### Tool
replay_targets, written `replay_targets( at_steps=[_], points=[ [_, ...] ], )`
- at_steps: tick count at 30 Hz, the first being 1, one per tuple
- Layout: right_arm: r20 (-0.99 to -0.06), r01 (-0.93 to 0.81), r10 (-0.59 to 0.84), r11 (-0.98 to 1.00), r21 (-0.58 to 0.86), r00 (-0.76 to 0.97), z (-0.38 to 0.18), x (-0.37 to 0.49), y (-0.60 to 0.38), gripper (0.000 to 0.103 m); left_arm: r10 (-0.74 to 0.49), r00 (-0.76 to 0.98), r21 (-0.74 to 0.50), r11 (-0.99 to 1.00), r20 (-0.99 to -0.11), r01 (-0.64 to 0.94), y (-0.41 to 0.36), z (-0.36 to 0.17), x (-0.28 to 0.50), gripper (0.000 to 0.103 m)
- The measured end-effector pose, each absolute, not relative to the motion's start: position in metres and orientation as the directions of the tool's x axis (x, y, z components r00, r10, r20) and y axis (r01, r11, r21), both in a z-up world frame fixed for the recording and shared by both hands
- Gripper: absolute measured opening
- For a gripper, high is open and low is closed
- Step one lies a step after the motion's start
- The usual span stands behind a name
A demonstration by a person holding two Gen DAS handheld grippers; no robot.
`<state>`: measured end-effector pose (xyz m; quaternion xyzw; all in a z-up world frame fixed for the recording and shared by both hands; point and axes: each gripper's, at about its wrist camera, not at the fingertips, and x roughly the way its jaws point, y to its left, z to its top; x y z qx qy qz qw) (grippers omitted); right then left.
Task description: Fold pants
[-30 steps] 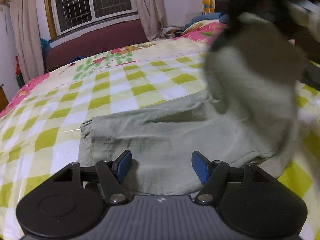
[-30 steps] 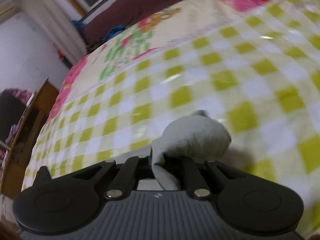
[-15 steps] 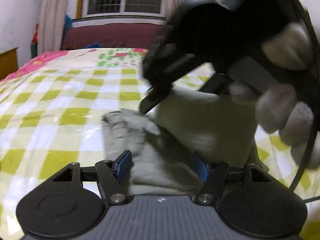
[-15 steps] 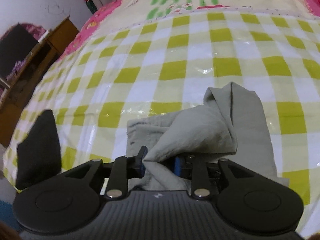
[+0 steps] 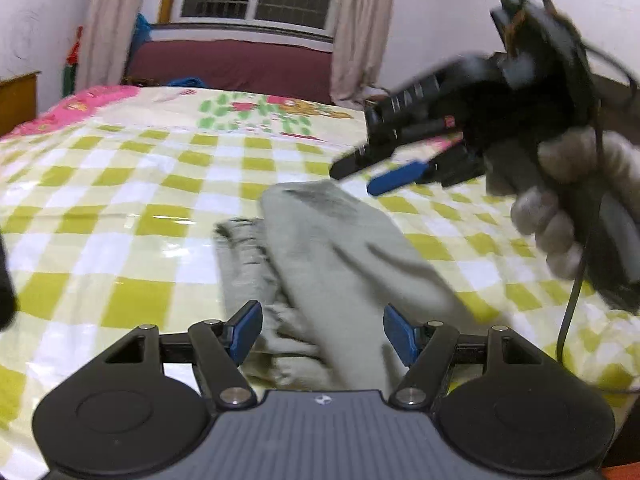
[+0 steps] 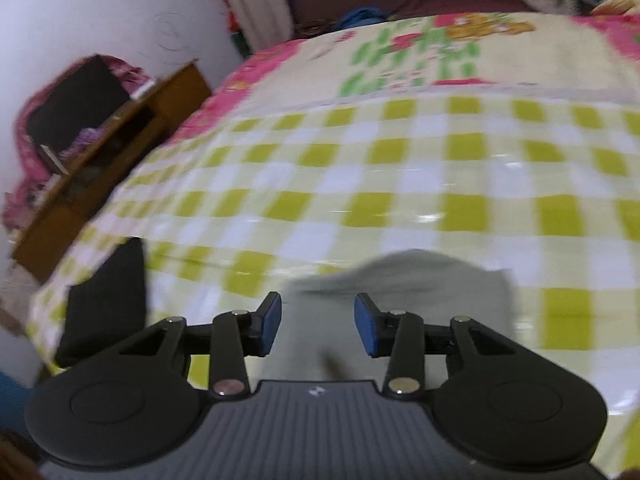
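Observation:
The grey-green pants [image 5: 320, 264] lie folded over on the yellow-checked bedspread [image 5: 120, 208], one layer laid across the other. My left gripper [image 5: 322, 334] is open, low over the near end of the pants, its blue pads either side of the cloth without gripping it. My right gripper [image 6: 318, 326] is open and empty just above the pants [image 6: 400, 292]. It also shows in the left wrist view [image 5: 384, 172], held in a gloved hand above the far end of the pants.
The bed runs back to a maroon headboard [image 5: 232, 64] under a window. A wooden cabinet [image 6: 108, 152] stands beside the bed at the left. A dark object [image 6: 108, 304] lies at the bed's left edge.
My right gripper has let go of the pants fold it carried over, opened, and lifted away. The folded layer now lies flat on the lower layer. My left gripper stayed open.

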<state>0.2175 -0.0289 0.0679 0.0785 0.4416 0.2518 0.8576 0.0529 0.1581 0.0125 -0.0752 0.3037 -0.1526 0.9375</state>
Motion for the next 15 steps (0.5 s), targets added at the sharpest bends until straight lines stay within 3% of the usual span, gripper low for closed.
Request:
replay_targets(
  at_steps=[2, 6, 8, 11, 13, 15],
  points=[
    [-0.741, -0.354, 0.483, 0.87, 0.343, 0.468, 0.059, 0.214, -0.038, 0.044, -0.356, 0.75, -0.254, 0.933, -0.558, 0.254, 0.154, 0.011, 0.055, 0.09],
    [-0.749, -0.378, 0.498, 0.857, 0.35, 0.438, 0.05, 0.213, -0.029, 0.044, -0.314, 0.708, -0.217, 0.949, -0.633, 0.227, 0.139, -0.001, 0.065, 0.09],
    [-0.742, -0.412, 0.514, 0.843, 0.346, 0.431, 0.051, 0.216, -0.015, 0.05, -0.29, 0.711, -0.191, 0.957, -0.64, 0.218, 0.133, -0.001, 0.061, 0.089],
    [-0.747, -0.483, 0.498, 0.833, 0.271, 0.44, 0.051, 0.222, 0.016, 0.062, -0.27, 0.713, -0.177, 0.963, -0.647, 0.205, 0.13, -0.001, 0.06, 0.075],
    [-0.761, -0.505, 0.472, 0.834, 0.222, 0.444, 0.046, 0.228, 0.033, 0.062, -0.257, 0.702, -0.174, 0.966, -0.664, 0.19, 0.127, -0.004, 0.061, 0.051],
    [-0.793, -0.489, 0.428, 0.851, 0.193, 0.432, 0.036, 0.236, 0.044, 0.053, -0.243, 0.688, -0.166, 0.97, -0.683, 0.178, 0.125, -0.007, 0.064, 0.034]
  ],
)
